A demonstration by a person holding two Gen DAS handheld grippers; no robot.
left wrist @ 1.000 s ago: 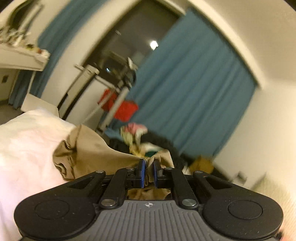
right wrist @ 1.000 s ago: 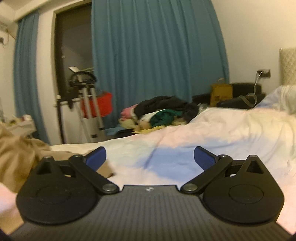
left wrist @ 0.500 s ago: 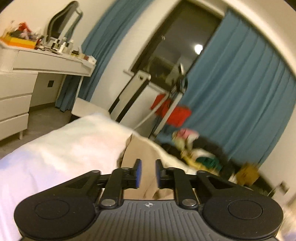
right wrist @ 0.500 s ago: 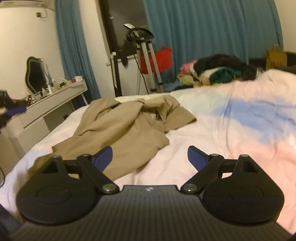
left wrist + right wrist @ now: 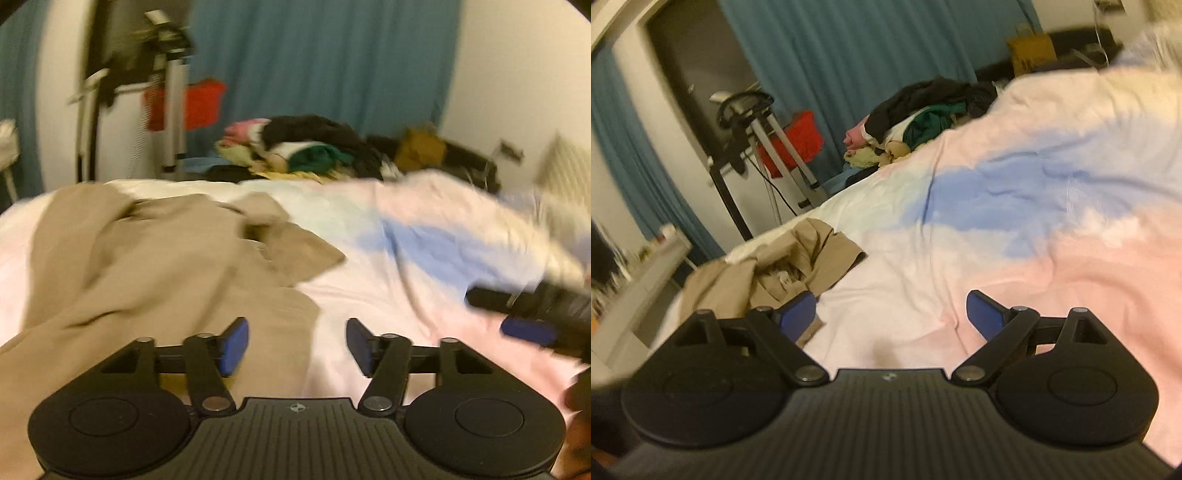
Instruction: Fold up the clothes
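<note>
A: Surface and surroundings?

B: A bed [image 5: 369, 295] with a pink, blue and white cover; beyond its far edge, a pile of mixed clothes [image 5: 295, 147]; behind that, a blue curtain [image 5: 317, 55]; ahead and left of the left gripper [image 5: 297, 345], a metal stand [image 5: 171, 107] with a red item [image 5: 201, 103].

A: Task item?

B: A tan garment [image 5: 155, 273], crumpled on the cover; it spreads ahead and left of the left gripper, its edge running beneath the gap between the blue pads.

A: Left tool state?

B: Jaws have just been opening; now spread, nothing pinched.

A: Right tool?

B: The right gripper [image 5: 890, 317] is spread wide over bare cover; garment ahead-left, by its left pad; nothing gripped. From the left view it sits low, to the right.

A: Obstructions?

B: Only cover wrinkles ahead; picture blurred.
</note>
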